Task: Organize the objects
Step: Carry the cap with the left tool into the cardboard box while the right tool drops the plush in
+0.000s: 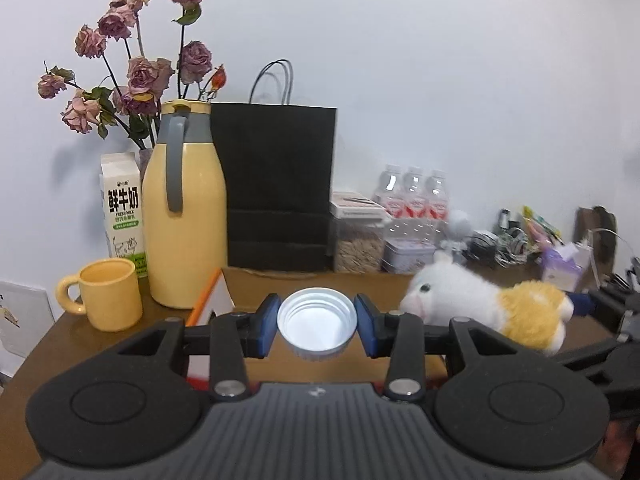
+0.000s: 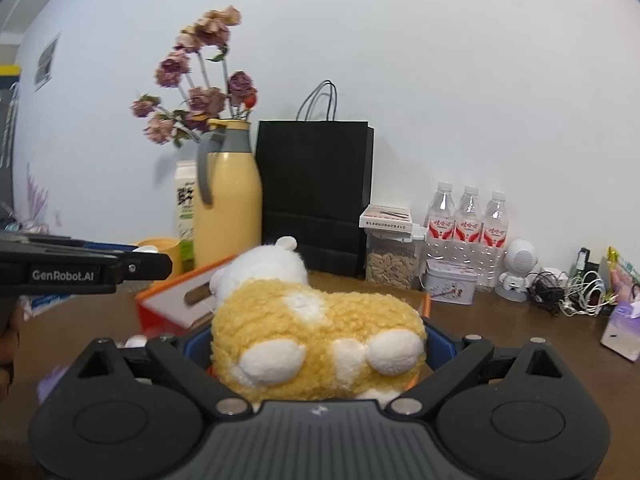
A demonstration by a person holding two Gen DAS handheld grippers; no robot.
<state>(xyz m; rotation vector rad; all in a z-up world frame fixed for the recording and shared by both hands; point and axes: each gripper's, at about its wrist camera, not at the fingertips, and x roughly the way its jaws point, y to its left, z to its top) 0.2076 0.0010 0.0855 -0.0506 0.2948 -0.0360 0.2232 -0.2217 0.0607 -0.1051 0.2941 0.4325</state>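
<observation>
My left gripper (image 1: 317, 325) is shut on a white screw cap (image 1: 317, 322), whose open threaded side faces the camera, held up above the brown table (image 1: 100, 344). My right gripper (image 2: 318, 340) is shut on a yellow and white plush toy (image 2: 316, 332), its rear toward the camera and its white head pointing away. In the left wrist view the plush toy (image 1: 492, 312) hangs at the right, held from the right side. An orange and white box (image 2: 180, 300) with a slot lies on the table under both grippers. In the right wrist view the left gripper (image 2: 160, 264) reaches in from the left edge.
Along the back wall stand a milk carton (image 1: 122, 212), a yellow jug (image 1: 184, 216), a vase of dried roses (image 1: 136, 80), a black paper bag (image 1: 280, 188), a jar of grain (image 2: 390, 264), three water bottles (image 2: 466, 224) and a metal tin (image 2: 450, 286). A yellow mug (image 1: 108, 294) sits front left. Cables (image 2: 568, 292) lie at the right.
</observation>
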